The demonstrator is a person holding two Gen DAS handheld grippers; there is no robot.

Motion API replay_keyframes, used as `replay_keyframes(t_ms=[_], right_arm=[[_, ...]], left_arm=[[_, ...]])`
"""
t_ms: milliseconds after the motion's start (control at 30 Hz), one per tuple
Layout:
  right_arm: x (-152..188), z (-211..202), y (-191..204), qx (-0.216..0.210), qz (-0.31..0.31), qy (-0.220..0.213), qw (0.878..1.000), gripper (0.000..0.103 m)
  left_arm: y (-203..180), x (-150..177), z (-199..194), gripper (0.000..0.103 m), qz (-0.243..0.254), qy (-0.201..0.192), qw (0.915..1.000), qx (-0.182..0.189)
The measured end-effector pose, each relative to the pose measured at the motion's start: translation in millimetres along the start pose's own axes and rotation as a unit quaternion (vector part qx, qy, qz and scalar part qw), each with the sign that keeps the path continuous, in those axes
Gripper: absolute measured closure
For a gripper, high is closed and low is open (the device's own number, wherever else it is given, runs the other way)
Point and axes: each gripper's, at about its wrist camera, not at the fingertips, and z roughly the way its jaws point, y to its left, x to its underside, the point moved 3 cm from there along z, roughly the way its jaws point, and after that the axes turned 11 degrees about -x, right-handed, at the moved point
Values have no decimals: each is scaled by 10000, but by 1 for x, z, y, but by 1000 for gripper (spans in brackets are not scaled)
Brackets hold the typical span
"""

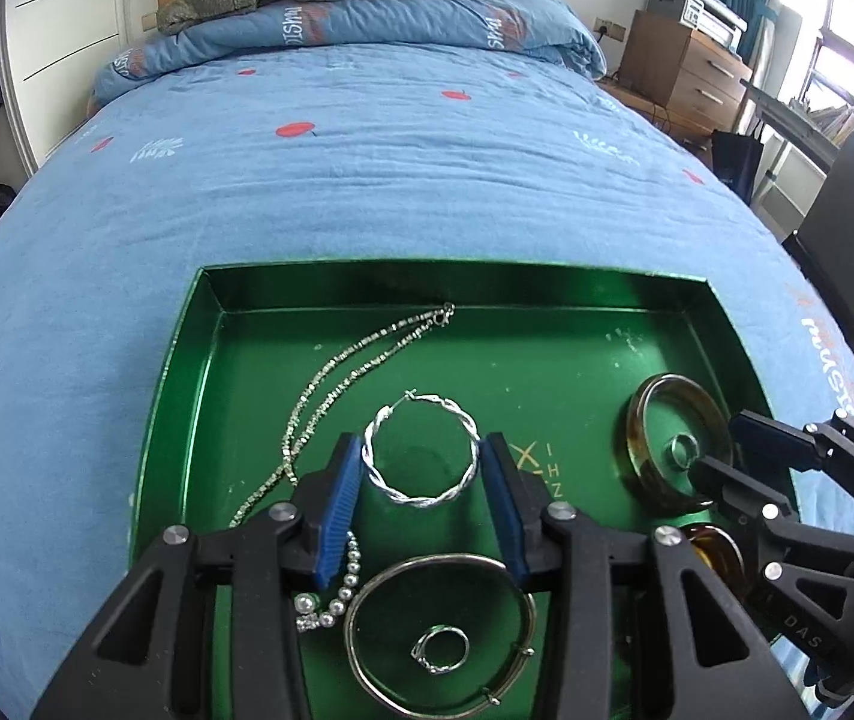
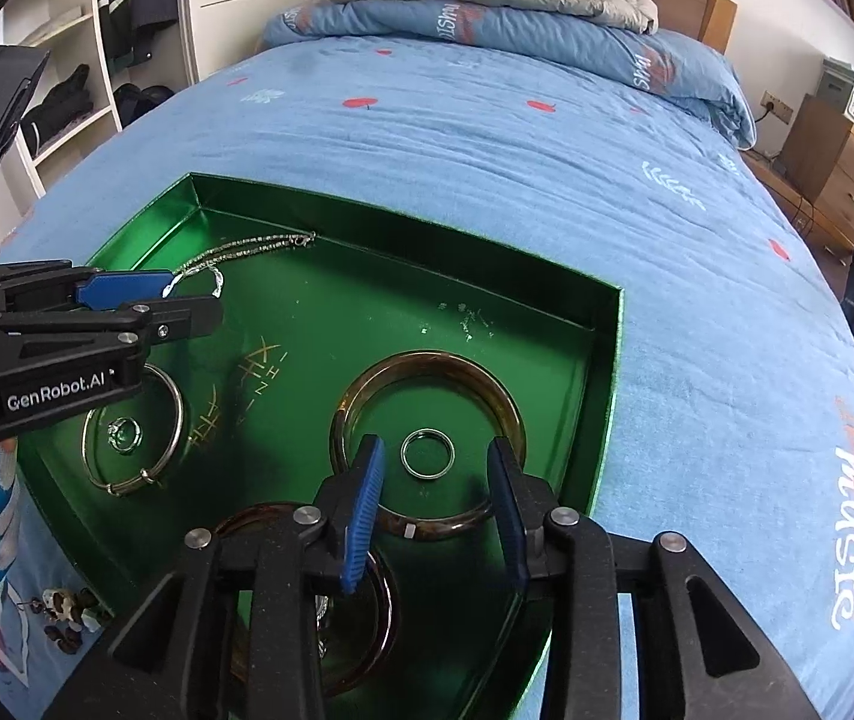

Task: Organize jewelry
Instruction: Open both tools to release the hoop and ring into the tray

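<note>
The chain (image 1: 361,366) trails away up and to the left of the left gripper (image 1: 421,468), clear of its pads. That gripper holds the twisted hoop (image 1: 422,450): both blue pads sit against the hoop's left and right sides, the jaws about half open around it, with the hoop lying flat just above the green tray (image 1: 547,354). Below its fingers lie pearls (image 1: 337,594) and a thin bangle (image 1: 442,630) with a small ring (image 1: 442,651) inside it.

To the right, the right gripper (image 2: 436,486) stands open and empty. A plain ring (image 2: 427,453) lies flat on the tray between its pads, touching neither, inside the amber bangle (image 2: 427,438). A second amber bangle (image 2: 367,618) lies beneath its fingers.

The hoop seems the piece in hand. Being round, it has no long axis, so where it is set down matters more than how it is turned.
</note>
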Motion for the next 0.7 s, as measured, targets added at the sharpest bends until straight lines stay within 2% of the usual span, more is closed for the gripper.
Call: replay_keyframes(t_ms=[200,433,700], right_arm=[[1,-23,3,86,69,-199,9997,60],[10,-53,20,61,89,-407,9991,60],[26,-81,45,-21,61,-580,9983,60]], left_arm=[[12,3,-28,64,-156,-298,9994,80],[22,16,-62,64,-193,-382,9990,151],[38,36,-102,64,-274,-618,9977,-3]])
